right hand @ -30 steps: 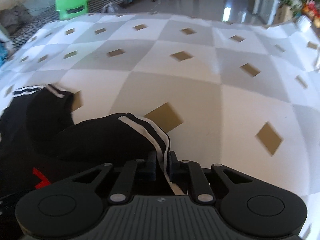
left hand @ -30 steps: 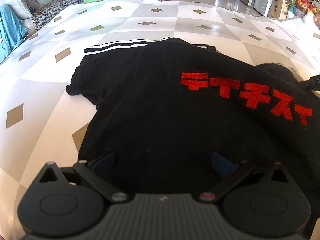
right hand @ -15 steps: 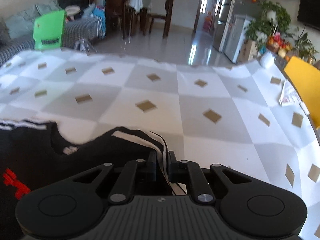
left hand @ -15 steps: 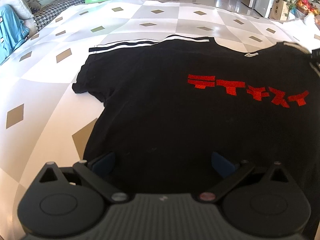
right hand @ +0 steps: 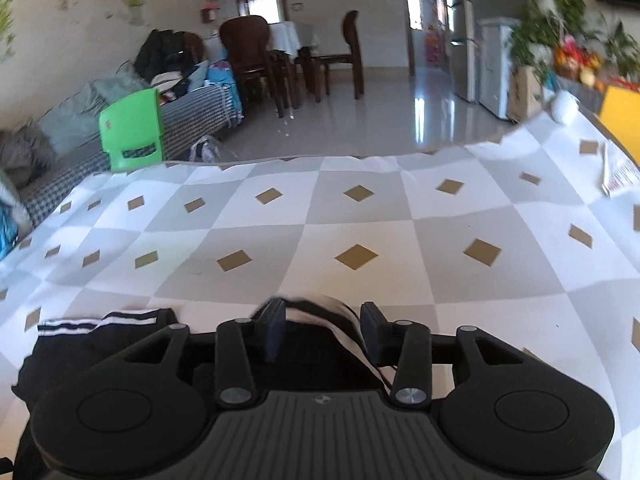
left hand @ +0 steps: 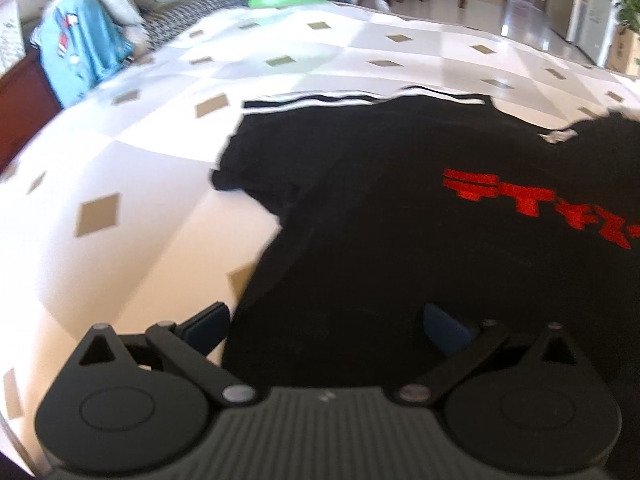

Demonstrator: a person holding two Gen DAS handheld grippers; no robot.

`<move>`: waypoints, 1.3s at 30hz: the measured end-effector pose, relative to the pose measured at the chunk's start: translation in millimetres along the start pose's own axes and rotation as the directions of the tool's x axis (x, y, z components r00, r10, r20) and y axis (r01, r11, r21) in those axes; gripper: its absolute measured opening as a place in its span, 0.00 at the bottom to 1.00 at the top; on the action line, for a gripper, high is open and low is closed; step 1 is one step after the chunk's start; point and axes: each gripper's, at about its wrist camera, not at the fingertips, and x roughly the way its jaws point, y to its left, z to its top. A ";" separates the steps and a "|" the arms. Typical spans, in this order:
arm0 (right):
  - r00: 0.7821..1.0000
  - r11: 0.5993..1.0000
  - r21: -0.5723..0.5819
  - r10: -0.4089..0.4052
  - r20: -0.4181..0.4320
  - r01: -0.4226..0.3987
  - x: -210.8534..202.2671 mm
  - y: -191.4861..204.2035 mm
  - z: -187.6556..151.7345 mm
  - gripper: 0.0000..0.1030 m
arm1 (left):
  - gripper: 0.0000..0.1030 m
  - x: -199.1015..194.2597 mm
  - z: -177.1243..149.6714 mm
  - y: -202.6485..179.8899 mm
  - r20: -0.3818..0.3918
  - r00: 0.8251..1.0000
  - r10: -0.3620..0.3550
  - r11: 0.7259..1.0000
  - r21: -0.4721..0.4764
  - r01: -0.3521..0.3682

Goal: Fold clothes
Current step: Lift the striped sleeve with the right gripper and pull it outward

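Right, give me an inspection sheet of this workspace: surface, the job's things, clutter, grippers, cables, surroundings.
Surface: table under a grey-and-white checked cloth with tan diamonds.
Job's things: black T-shirt with red lettering, lying spread out; striped sleeve sits between the right fingers.
Clutter: printed paper at the far right edge.
Grippers: left gripper open over the shirt's lower part, holding nothing; right gripper open around the sleeve, not pinching it.
Cables: nothing seen.
Surroundings: green plastic chair, sofa with cushions, dining chairs, potted plants, tiled floor.
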 end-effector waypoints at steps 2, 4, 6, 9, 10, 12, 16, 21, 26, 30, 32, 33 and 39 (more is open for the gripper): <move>1.000 1.000 0.011 -0.015 -0.018 0.016 -1.9 -6.3 -0.4 0.42 | 1.00 1.1 1.5 1.4 0.000 1.000 0.021 1.000 -0.017 -0.021; 0.998 0.999 0.014 -0.034 -0.047 0.034 -2.8 -12.3 -2.3 0.43 | 1.00 0.9 2.1 2.8 0.002 0.999 0.041 0.999 -0.027 -0.041; 0.996 0.998 0.020 -0.050 -0.076 0.052 -7.8 -20.2 -7.2 0.44 | 1.00 -0.1 2.1 3.3 0.008 0.998 0.063 0.998 -0.028 -0.063; 0.990 0.997 0.056 -0.051 -0.133 0.059 -10.7 -34.4 -16.1 0.46 | 1.00 -2.9 1.5 1.1 0.023 0.994 0.108 0.994 -0.010 -0.108; 0.987 0.996 0.068 -0.051 -0.152 0.062 -11.6 -39.1 -19.1 0.47 | 1.00 -3.6 1.4 1.5 0.023 0.993 0.114 0.993 -0.013 -0.114; 0.980 0.993 0.091 -0.050 -0.190 0.069 -13.6 -48.6 -25.1 0.47 | 1.00 -6.0 0.5 1.7 0.017 0.993 0.121 0.992 -0.024 -0.120; 0.968 0.977 0.207 0.013 -0.251 0.040 -17.0 -65.0 -36.1 0.47 | 1.00 -11.2 -2.2 -3.2 0.000 0.993 0.117 0.992 -0.041 -0.116; 0.957 0.954 0.301 0.068 -0.283 0.021 -20.7 -67.9 -42.0 0.47 | 1.00 -15.3 -2.1 -4.8 0.021 0.993 0.112 0.993 -0.030 -0.111; 0.942 0.936 0.353 0.112 -0.316 0.007 -17.2 -62.1 -47.7 0.47 | 1.00 -19.7 -2.4 -6.9 0.036 0.995 0.096 0.995 -0.022 -0.095; 0.934 0.921 0.389 0.124 -0.335 0.017 -8.1 -59.9 -54.1 0.47 | 1.00 -17.1 -2.6 -10.4 0.033 0.996 0.081 0.997 0.004 -0.081; 0.938 0.913 0.407 0.121 -0.324 0.023 -2.6 -60.6 -55.9 0.47 | 1.00 -16.2 -3.0 -12.4 0.037 0.996 0.078 0.997 0.021 -0.079; 0.941 0.910 0.413 0.116 -0.317 0.027 0.2 -60.9 -56.6 0.47 | 1.00 -16.0 -3.6 -13.8 0.037 0.996 0.077 0.997 0.029 -0.078; 0.949 0.900 0.436 0.124 -0.289 0.015 18.2 -57.4 -61.0 0.34 | 1.00 -14.6 -8.5 -18.6 0.032 0.998 0.063 0.996 0.062 -0.064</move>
